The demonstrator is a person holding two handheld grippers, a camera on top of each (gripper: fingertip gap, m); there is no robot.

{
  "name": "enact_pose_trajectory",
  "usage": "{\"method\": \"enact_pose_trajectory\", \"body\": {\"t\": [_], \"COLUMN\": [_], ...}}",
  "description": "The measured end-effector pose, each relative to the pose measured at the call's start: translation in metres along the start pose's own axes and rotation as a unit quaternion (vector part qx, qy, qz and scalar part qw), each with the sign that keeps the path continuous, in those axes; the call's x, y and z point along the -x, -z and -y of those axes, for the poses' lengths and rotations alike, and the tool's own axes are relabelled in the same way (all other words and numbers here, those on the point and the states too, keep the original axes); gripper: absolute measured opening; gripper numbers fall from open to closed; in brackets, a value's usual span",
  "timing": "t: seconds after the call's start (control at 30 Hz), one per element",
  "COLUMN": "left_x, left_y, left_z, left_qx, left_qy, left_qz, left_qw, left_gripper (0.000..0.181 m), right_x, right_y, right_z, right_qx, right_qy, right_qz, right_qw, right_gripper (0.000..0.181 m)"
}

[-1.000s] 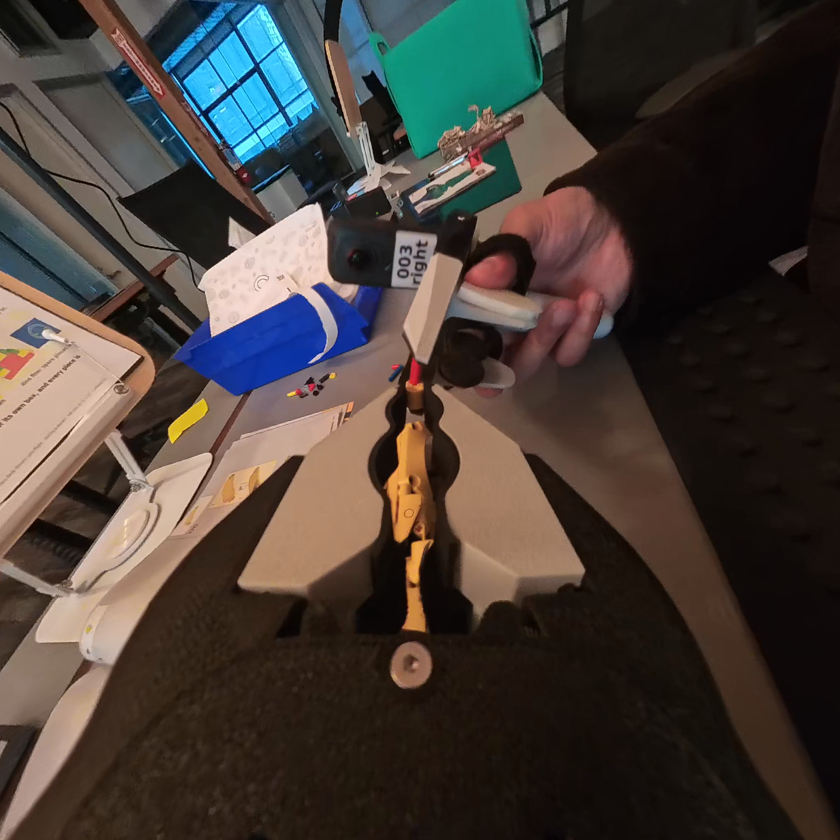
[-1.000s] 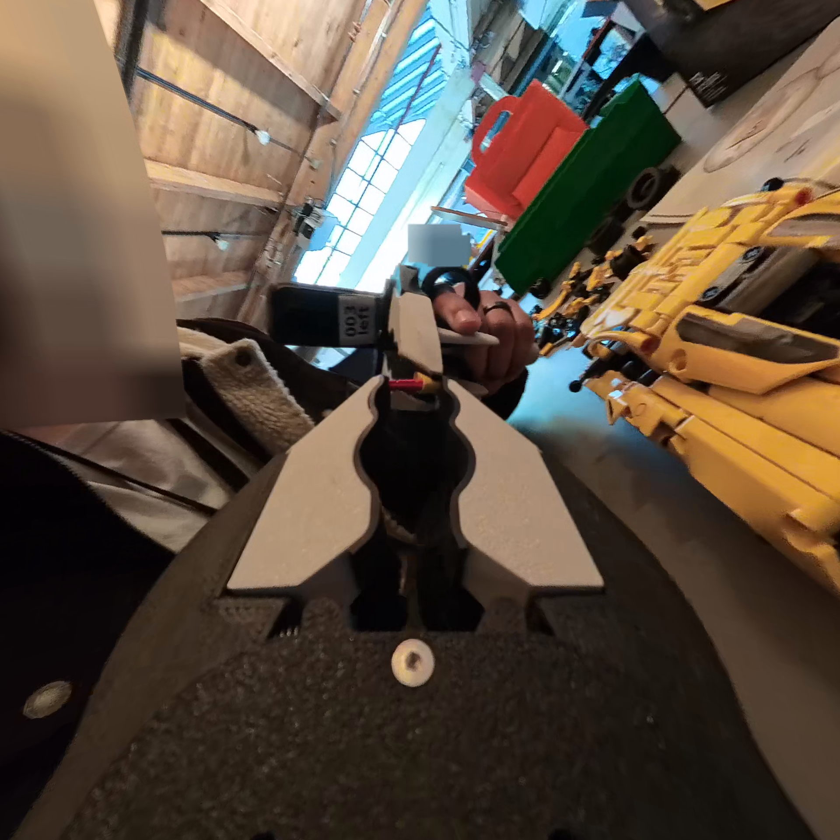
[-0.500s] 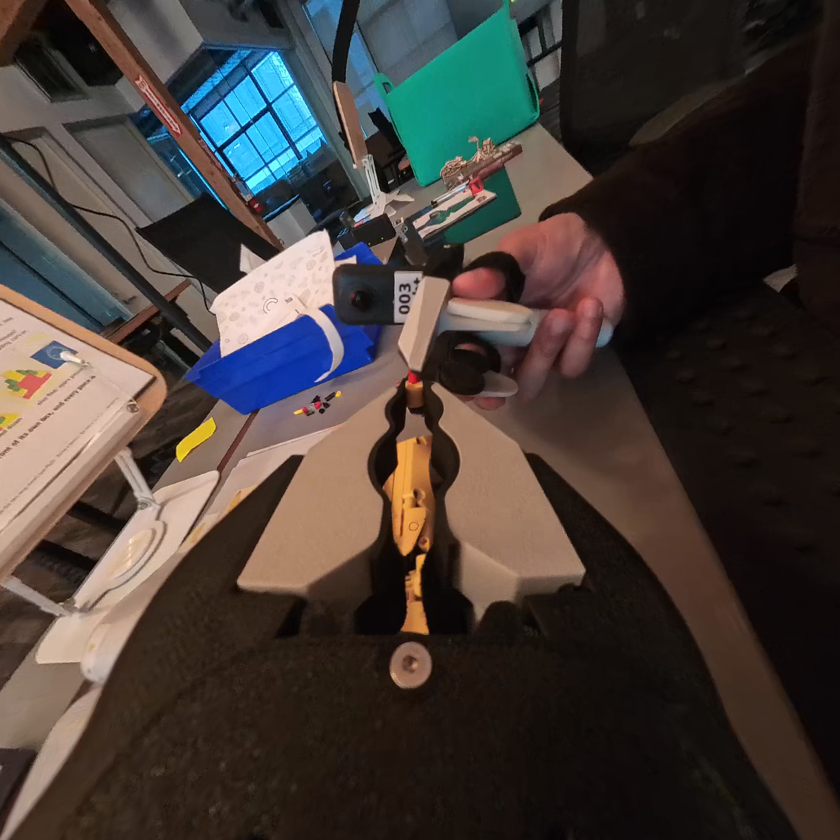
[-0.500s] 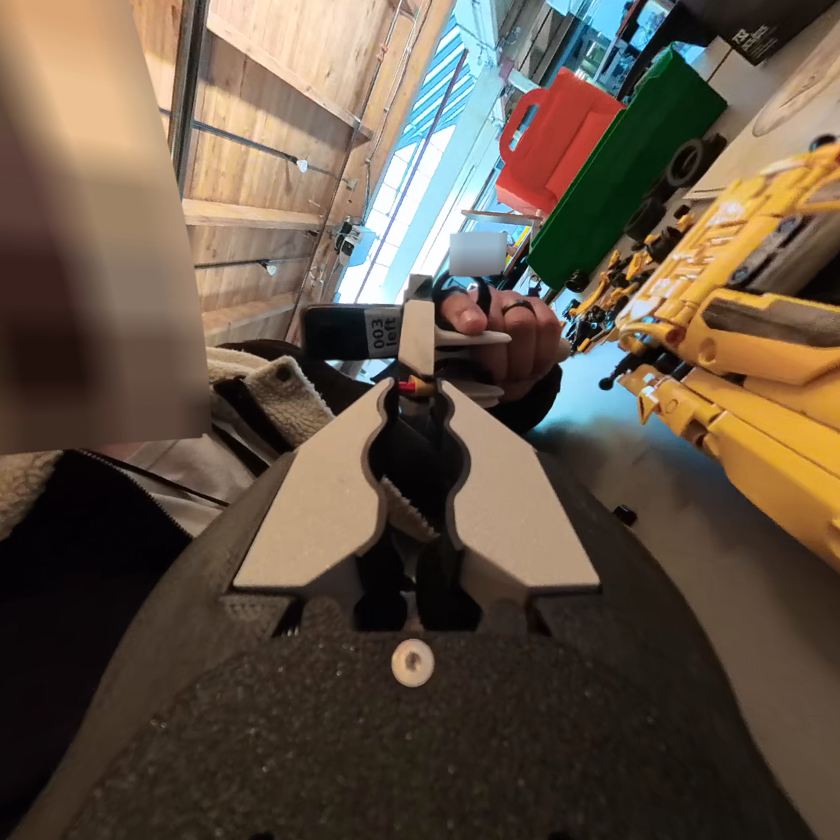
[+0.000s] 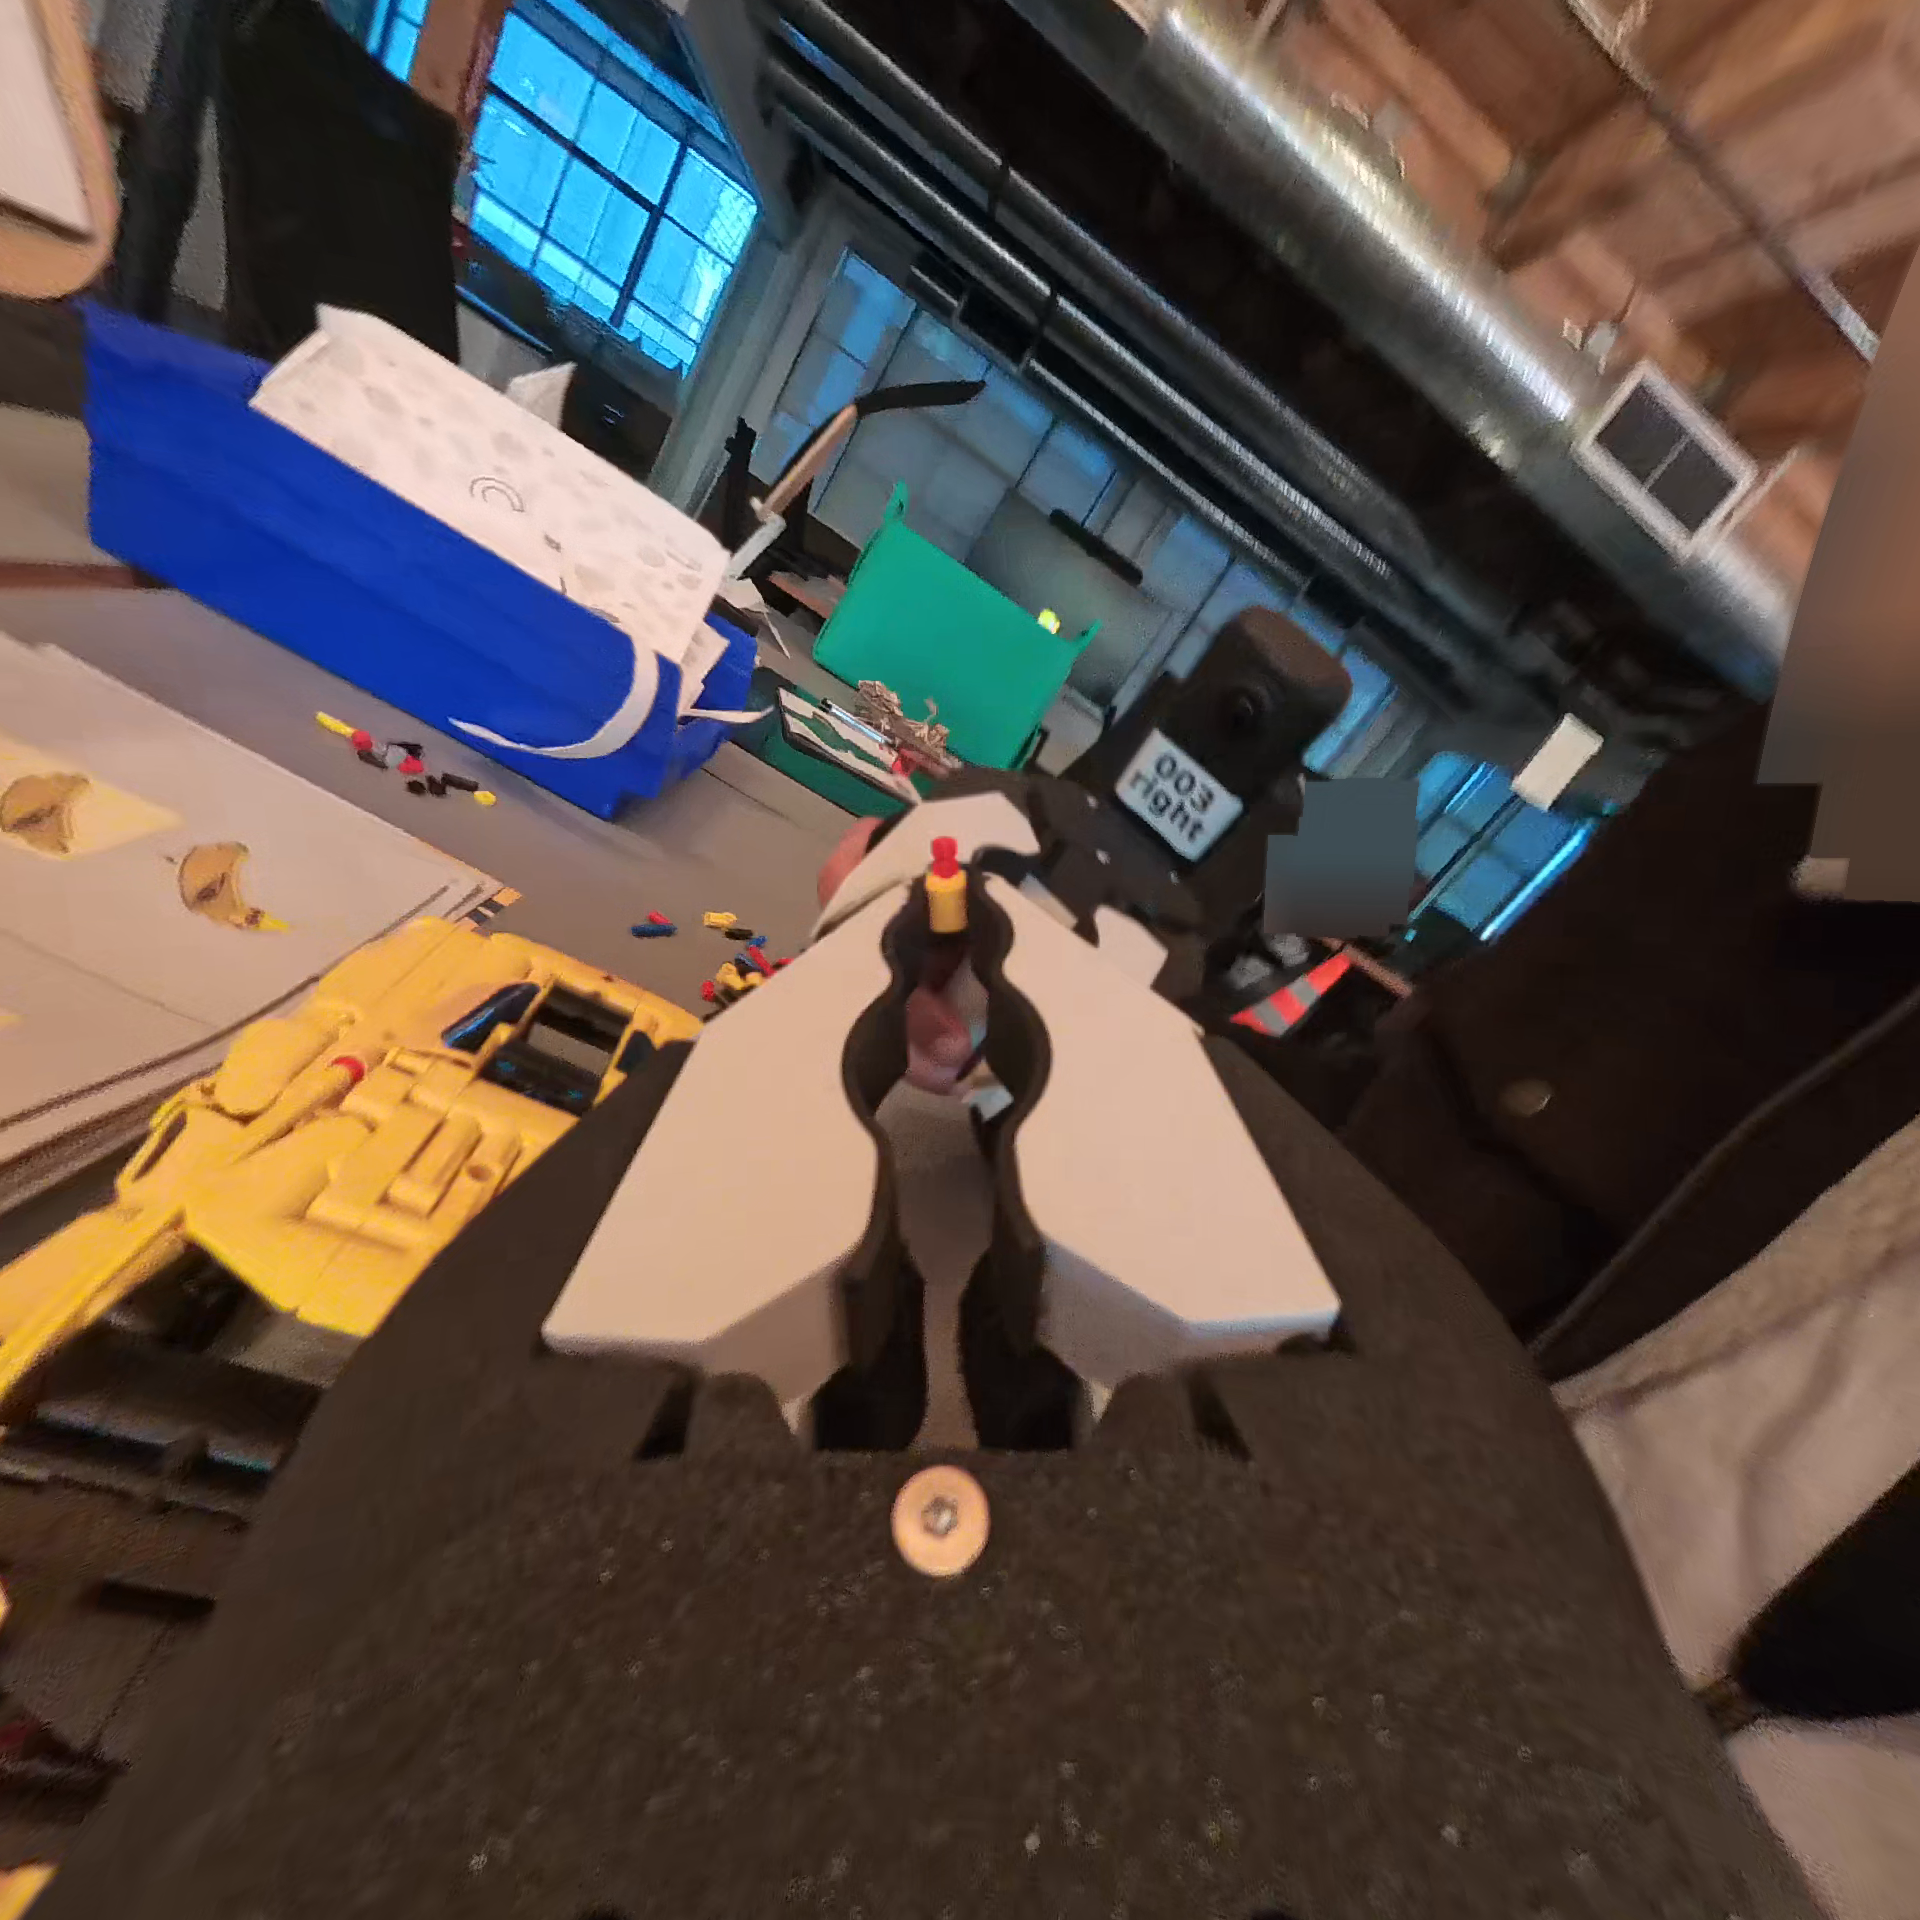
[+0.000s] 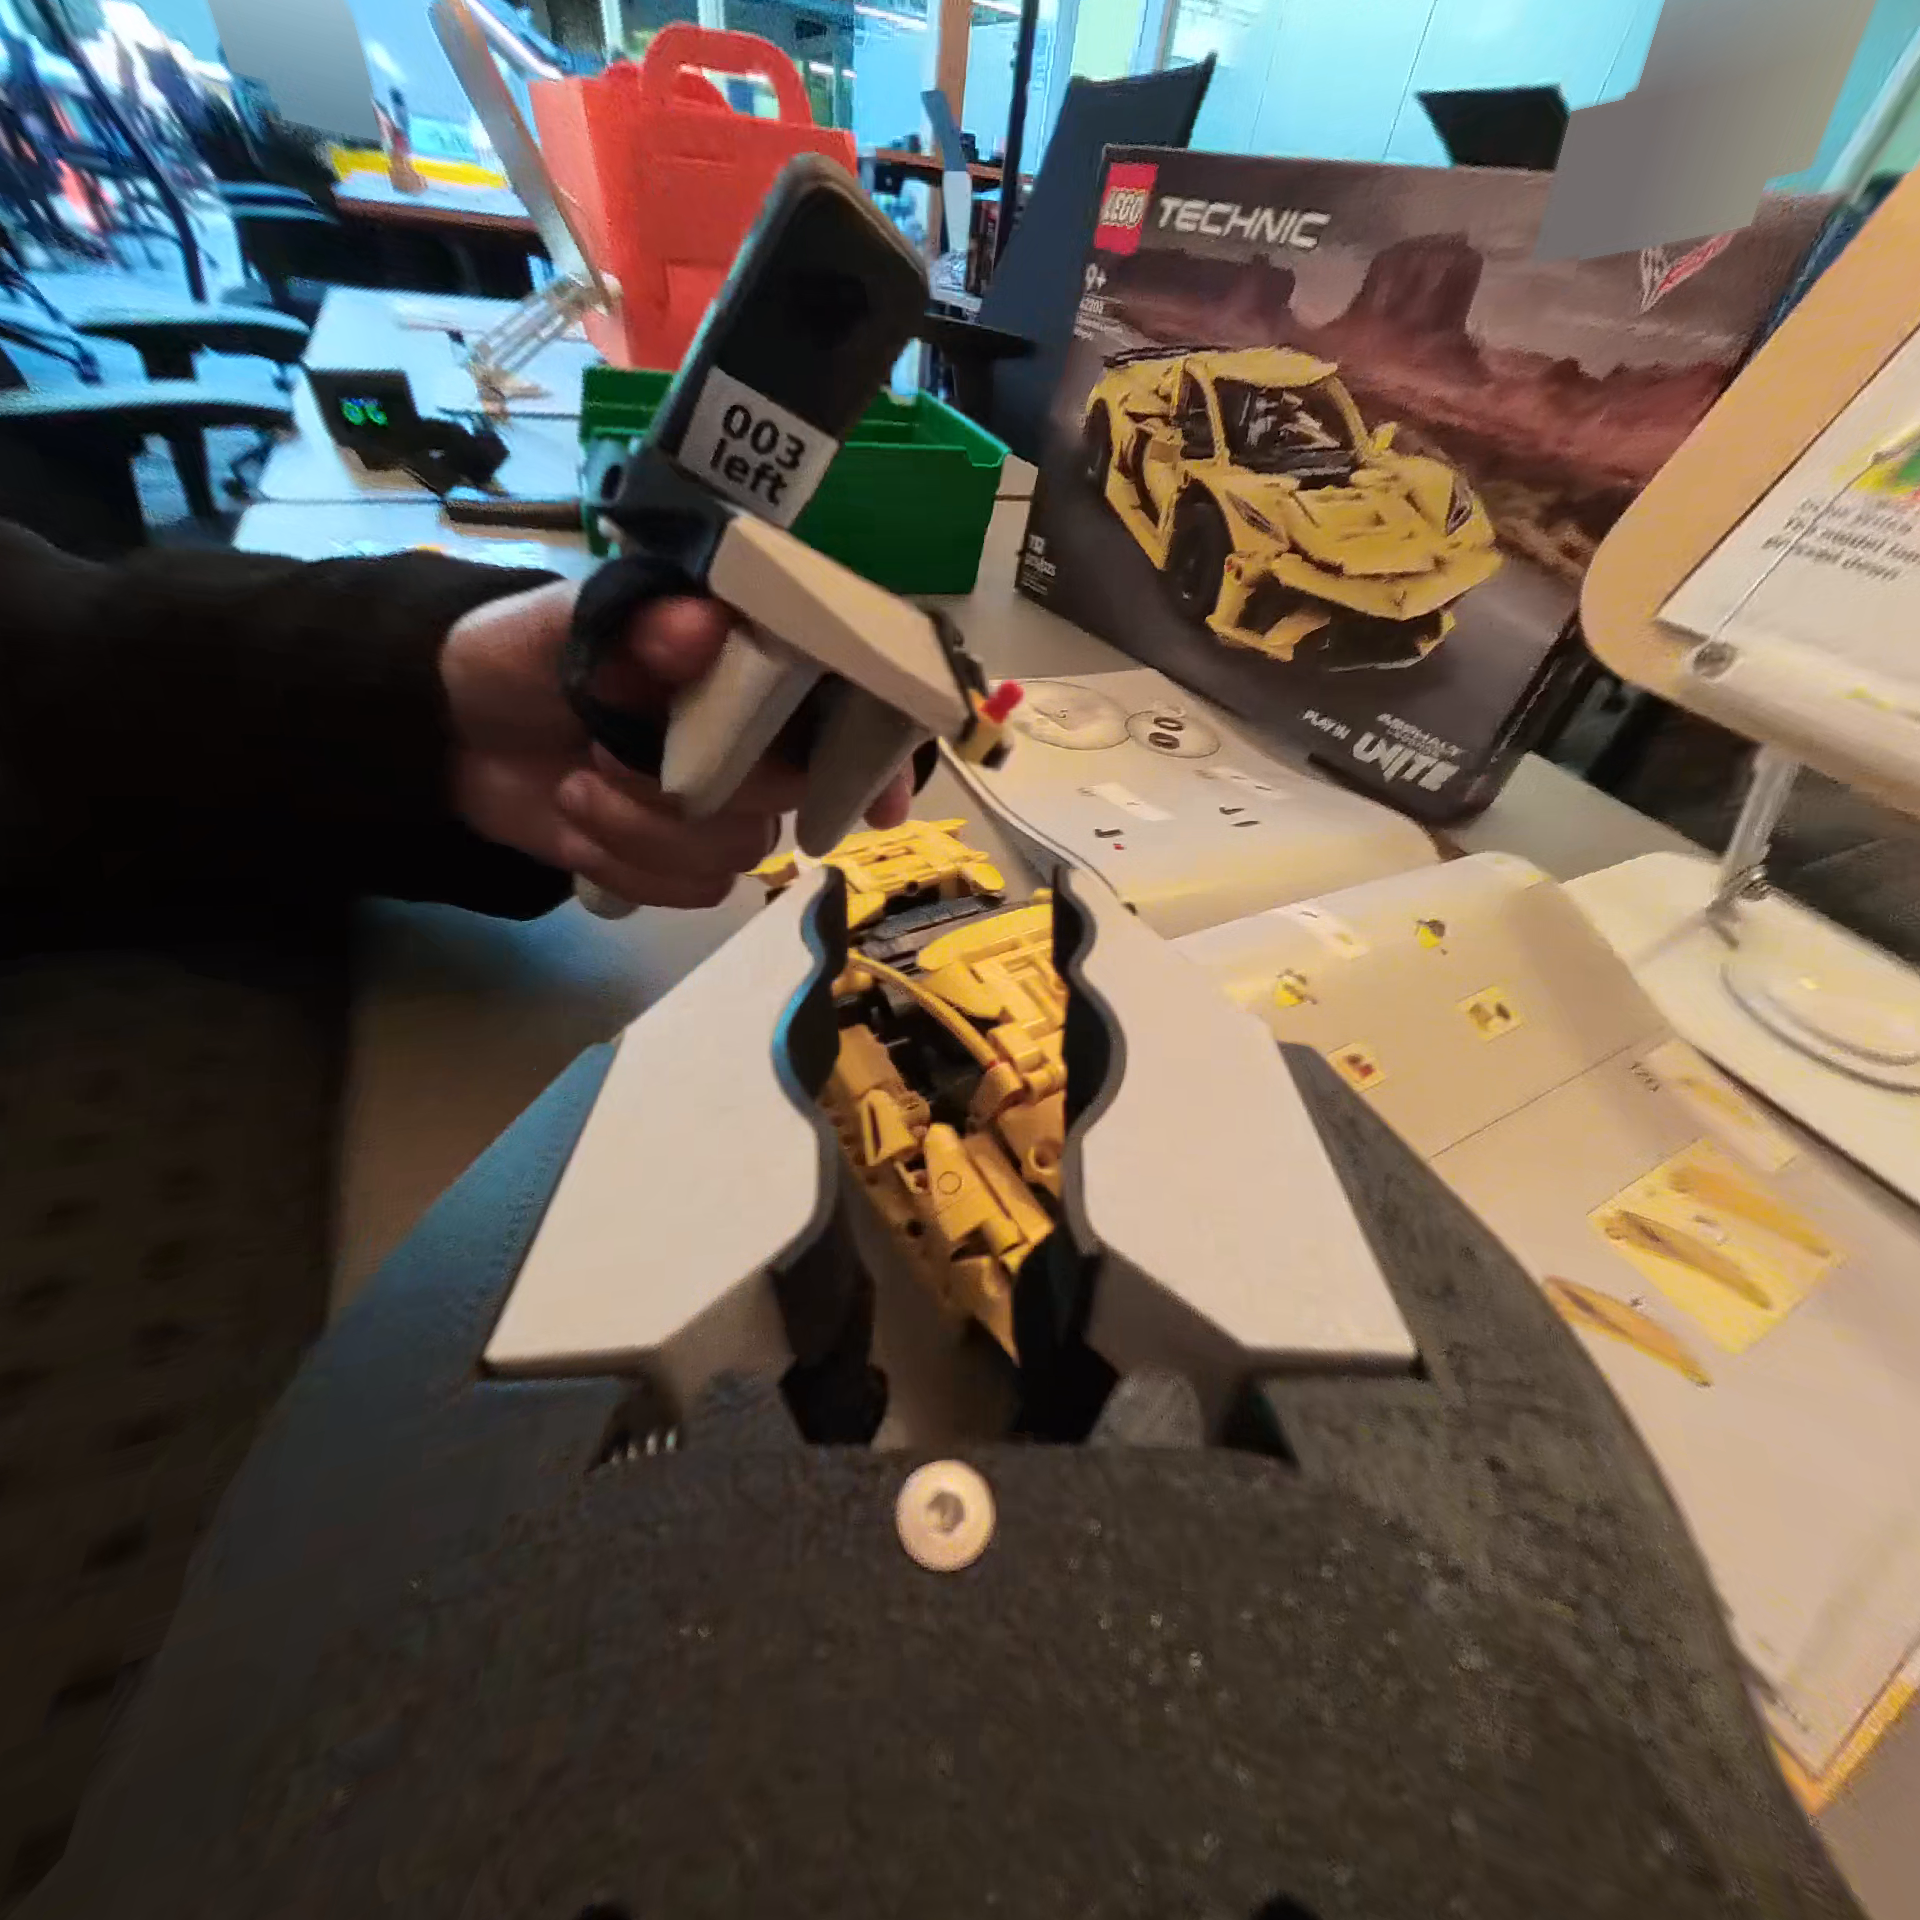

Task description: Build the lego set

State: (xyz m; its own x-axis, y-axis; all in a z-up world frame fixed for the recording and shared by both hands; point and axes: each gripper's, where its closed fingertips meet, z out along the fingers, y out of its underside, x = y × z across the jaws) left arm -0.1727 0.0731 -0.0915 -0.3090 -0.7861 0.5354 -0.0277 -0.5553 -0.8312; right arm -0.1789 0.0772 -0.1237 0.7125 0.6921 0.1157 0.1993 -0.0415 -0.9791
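The left gripper [image 5: 943,914], grey plastic fingers w/ black wavy pads, is pinched tight on a small yellow lego connector with a red pin [image 5: 943,883] sticking out past the fingertips; same piece shows in the right wrist view [image 6: 989,722] at the tip of that gripper [image 6: 971,717], held up in the air by a bare hand [image 6: 603,758] in a dark sleeve, above and left of the model. The right gripper [image 6: 940,909] has its fingers spread fairly wide w/ nothing betw. them; it hovers over the half-built yellow lego sports car [image 6: 956,1091], seen through the gap, not touching as far as can be told. In the left wrist view the car [image 5: 343,1122] lies on the grey table [image 5: 582,852] at lower left, beside the open white instruction booklet [image 5: 156,894]. Loose small red, yellow, black and blue lego bits [image 5: 727,945] are scattered on the table just past the car, more [image 5: 416,764] by a blue plastic bin [image 5: 343,582] stuffed w/ white patterned paper. A green bin [image 5: 945,634] stands farther back. In the right wrist view a dark lego box with a yellow car picture [image 6: 1330,488] stands upright behind the booklet [image 6: 1174,810], w/ a green tray [image 6: 894,488] and an orange-red bag [image 6: 686,177] to its left. Left view is motion-blurred.
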Motion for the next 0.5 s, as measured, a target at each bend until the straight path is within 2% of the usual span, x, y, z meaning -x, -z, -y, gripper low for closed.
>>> {"method": "enact_pose_trajectory", "body": {"t": [0.17,0.23,0.37,0.5], "left_x": [0.013,0.017,0.027,0.028], "left_y": [0.01,0.017,0.022,0.017], "left_z": [0.007,0.014,0.01,0.0], "left_qx": [-0.02,-0.047,-0.063,-0.041], "left_qy": [0.09,0.165,0.269,0.272], "left_qz": [-0.002,-0.03,-0.063,-0.057], "left_qw": [0.996,0.985,0.959,0.96], "left_gripper": [0.007,0.007,0.006,0.006], "right_x": [-0.018,-0.026,-0.02,-0.011], "right_y": [-0.01,-0.009,-0.008,-0.006], "right_z": [-0.012,-0.019,-0.018,-0.002], "right_qx": [0.005,0.016,0.005,-0.031], "right_qy": [0.022,0.033,0.026,0.027], "right_qz": [-0.073,-0.105,-0.086,-0.06], "right_qw": [0.997,0.994,0.996,0.997], "right_gripper": [0.041,0.043,0.042,0.04]}}
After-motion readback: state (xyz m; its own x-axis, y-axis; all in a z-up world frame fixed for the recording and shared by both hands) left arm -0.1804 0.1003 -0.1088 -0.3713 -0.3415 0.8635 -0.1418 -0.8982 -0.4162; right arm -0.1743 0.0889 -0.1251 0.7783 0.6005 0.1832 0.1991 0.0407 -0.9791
